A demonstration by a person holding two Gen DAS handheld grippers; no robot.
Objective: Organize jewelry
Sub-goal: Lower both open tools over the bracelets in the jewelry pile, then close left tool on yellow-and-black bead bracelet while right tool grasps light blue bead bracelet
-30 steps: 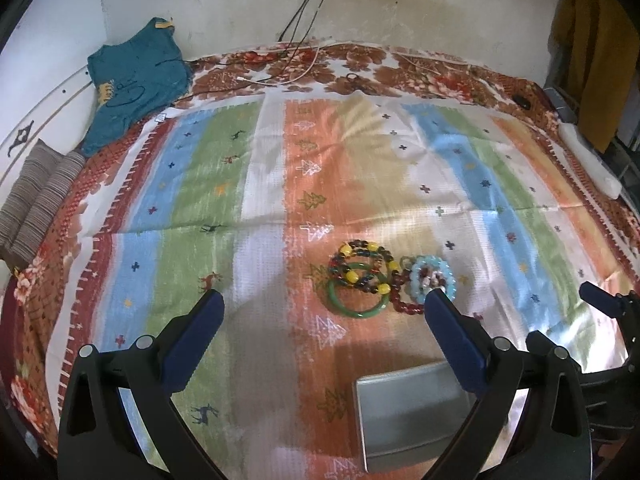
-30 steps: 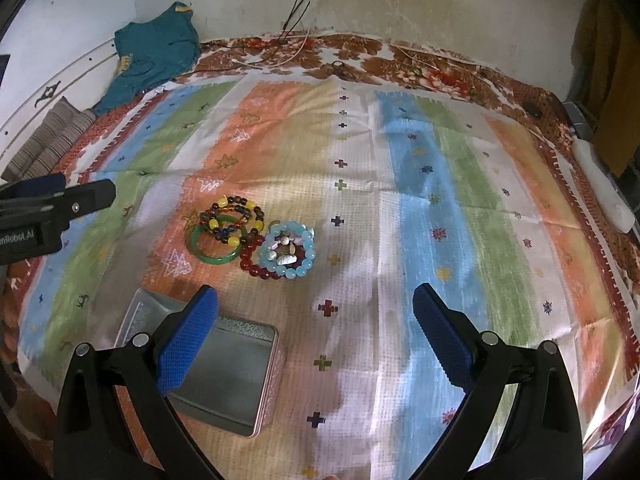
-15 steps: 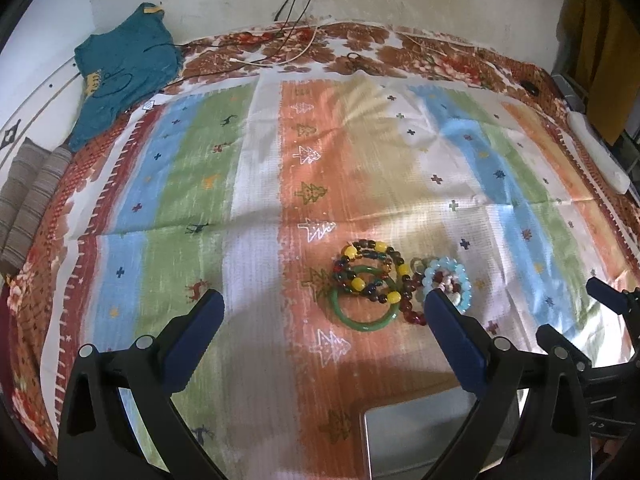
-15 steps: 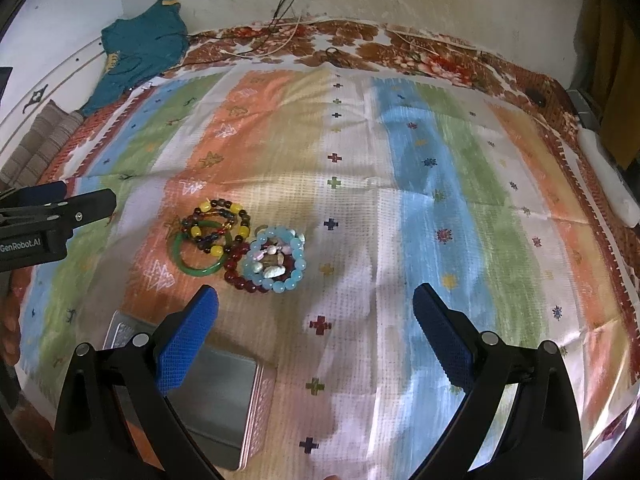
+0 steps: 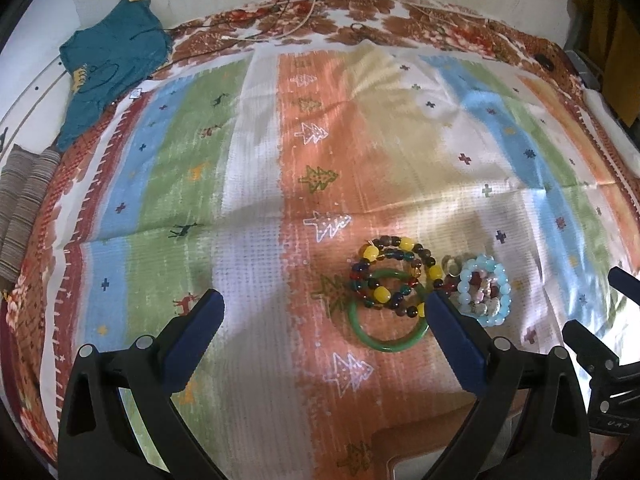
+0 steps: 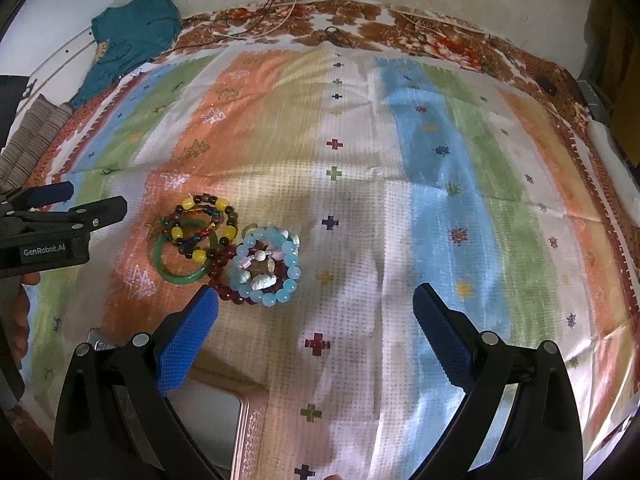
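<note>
A heap of jewelry lies on the striped cloth: a green bangle [image 5: 385, 339] [image 6: 176, 273], a yellow-and-dark bead bracelet [image 5: 394, 276] [image 6: 202, 222], a dark red bead bracelet [image 6: 226, 286] and a light blue bead bracelet [image 5: 484, 294] [image 6: 266, 266] with small pale pieces inside. My left gripper [image 5: 322, 316] is open and empty, just short of the heap. My right gripper [image 6: 314, 308] is open and empty, its left finger beside the red beads. A metal tin [image 6: 240, 420] sits under the right gripper, mostly hidden.
The striped cloth [image 5: 256, 184] covers a floral bedspread [image 5: 360, 32]. A teal garment [image 5: 108, 64] lies at the far left corner, with cables [image 5: 280, 28] by the wall. Folded striped fabric [image 5: 20, 204] lies at the left edge. The left gripper shows at left in the right wrist view [image 6: 60, 220].
Both grippers have moved forward toward the jewelry heap, which now looks nearer. The tin has slid toward the bottom of both views. Both jaws stay open.
</note>
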